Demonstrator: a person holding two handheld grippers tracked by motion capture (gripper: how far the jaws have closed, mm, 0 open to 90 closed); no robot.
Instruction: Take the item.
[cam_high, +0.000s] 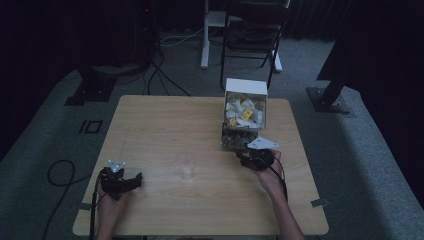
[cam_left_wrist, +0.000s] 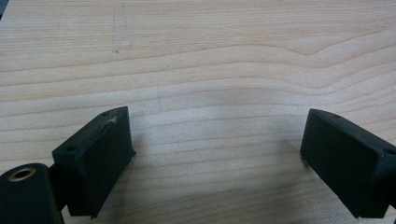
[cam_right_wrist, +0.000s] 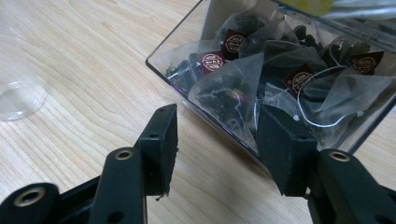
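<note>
Resting near the table's (cam_high: 165, 120) front left corner, the left claw (cam_high: 131, 181) lies in the person's left hand (cam_high: 111, 202), its jaws spread wide with nothing between them. In the left gripper view that claw (cam_left_wrist: 217, 144) looks down on bare wood grain, both black jaws just above or on the surface; I cannot tell which.

The right claw (cam_high: 241, 155), held by the right hand (cam_high: 270, 177), sits right of centre at the near end of a clear box (cam_high: 242, 127). A white box (cam_high: 245, 95) of pale sachets with yellow tags stands on or just behind the clear one, towards the far edge.

In the right gripper view the right claw (cam_right_wrist: 215, 140) is open and grips nothing. Its jaws stand either side of the box's (cam_right_wrist: 173, 44) near wall, and behind that wall lies a mesh tea bag (cam_right_wrist: 229, 93) of dark leaves. More such bags with dark red tags and white strings crowd the box behind it. The transparent wall stands between the jaws and the bags.

A clear cup (cam_high: 185, 165) stands upright and empty near the table's middle, between the two claws and apart from both. In the right gripper view its base (cam_right_wrist: 18, 95) shows at the left edge.

Beyond the table a black folding chair (cam_high: 252, 35) and cables (cam_high: 160, 75) lie on grey carpet.
</note>
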